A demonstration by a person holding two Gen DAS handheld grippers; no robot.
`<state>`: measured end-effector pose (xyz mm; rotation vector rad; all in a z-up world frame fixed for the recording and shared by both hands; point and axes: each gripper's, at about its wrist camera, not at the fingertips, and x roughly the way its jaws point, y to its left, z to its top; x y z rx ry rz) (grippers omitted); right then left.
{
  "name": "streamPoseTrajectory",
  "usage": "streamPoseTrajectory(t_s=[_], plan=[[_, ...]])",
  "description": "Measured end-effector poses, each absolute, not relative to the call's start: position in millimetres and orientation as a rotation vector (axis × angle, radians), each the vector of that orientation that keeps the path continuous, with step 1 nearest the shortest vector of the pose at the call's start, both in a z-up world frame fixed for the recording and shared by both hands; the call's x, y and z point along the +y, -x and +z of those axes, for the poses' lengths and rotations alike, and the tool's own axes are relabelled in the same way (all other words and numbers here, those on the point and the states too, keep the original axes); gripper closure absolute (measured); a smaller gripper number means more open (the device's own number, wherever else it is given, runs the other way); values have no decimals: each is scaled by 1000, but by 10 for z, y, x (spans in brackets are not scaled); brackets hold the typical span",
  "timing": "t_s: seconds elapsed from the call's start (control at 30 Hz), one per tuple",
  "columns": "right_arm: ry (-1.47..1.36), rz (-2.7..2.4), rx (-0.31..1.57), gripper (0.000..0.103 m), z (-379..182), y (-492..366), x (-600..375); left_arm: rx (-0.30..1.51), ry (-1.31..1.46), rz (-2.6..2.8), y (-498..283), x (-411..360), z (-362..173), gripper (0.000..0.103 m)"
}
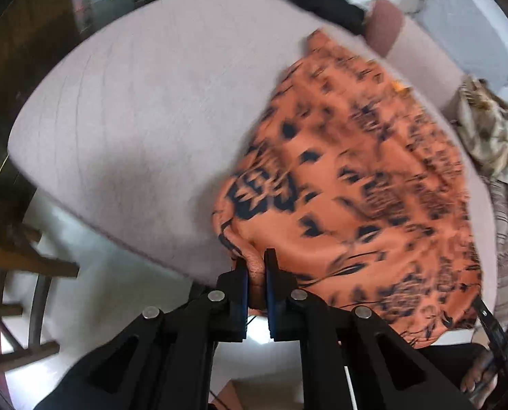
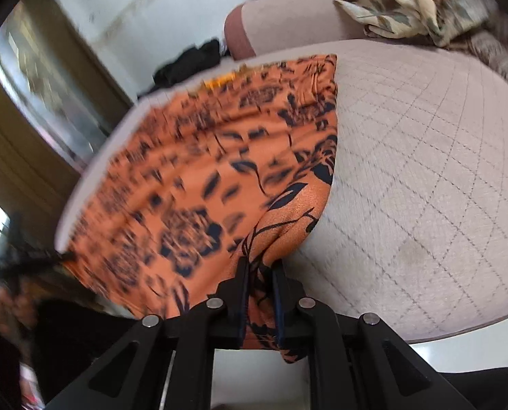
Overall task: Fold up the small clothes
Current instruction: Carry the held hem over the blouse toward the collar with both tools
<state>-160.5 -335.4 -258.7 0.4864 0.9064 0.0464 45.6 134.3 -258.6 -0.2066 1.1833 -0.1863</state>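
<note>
Your right gripper (image 2: pixel 261 266) pinches the near corner of the orange, black-flowered cloth (image 2: pixel 199 184), spread over the pale quilted cushion (image 2: pixel 424 177).

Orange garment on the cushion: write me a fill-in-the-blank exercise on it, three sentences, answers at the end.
1. The orange garment carries a printed pattern of dark ____.
2. The left gripper and the right gripper are each ____ on an edge of the garment.
3. The garment lies on a pale quilted ____, with a crumpled floral cloth beyond it.

Missing words: flowers and leaves; shut; cushion
</note>
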Motion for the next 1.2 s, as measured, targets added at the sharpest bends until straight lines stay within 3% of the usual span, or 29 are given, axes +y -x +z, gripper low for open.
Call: streamPoseTrajectory(t_s=[0.5, 0.57, 0.77, 0.97, 1.07, 1.1, 1.13, 1.2], plan=[[-912, 128, 754, 90, -2087, 775, -3993, 1033, 206, -331, -1512, 987, -1477, 95], [-953, 93, 724, 95, -2061, 574, -4140, 1030, 197, -332, -1788, 905, -1420, 95], [-1120, -55, 617, 95, -2232, -228, -4726, 1047, 159, -326, -2815, 439, -1523, 95], [-1129, -37, 774, 91, -2462, -608, -4791, 1026, 197, -327, -3002, 270, -1767, 95], [-1005, -8, 875, 90, -2450, -594, -4680, 988, 267, -326, -2863, 362, -1803, 95], [-982, -16, 874, 88, -2437, -571, -4671, 973, 300, -313, -2793, 426, -1805, 95], [-970, -17, 869, 79, -2433, -533, -4653, 962, 315, -300, -2761, 455, -1804, 95], [-971, 4, 862, 47, -2436, -505, -4605, 921, 376, -260, -2625, 583, -1802, 95]])
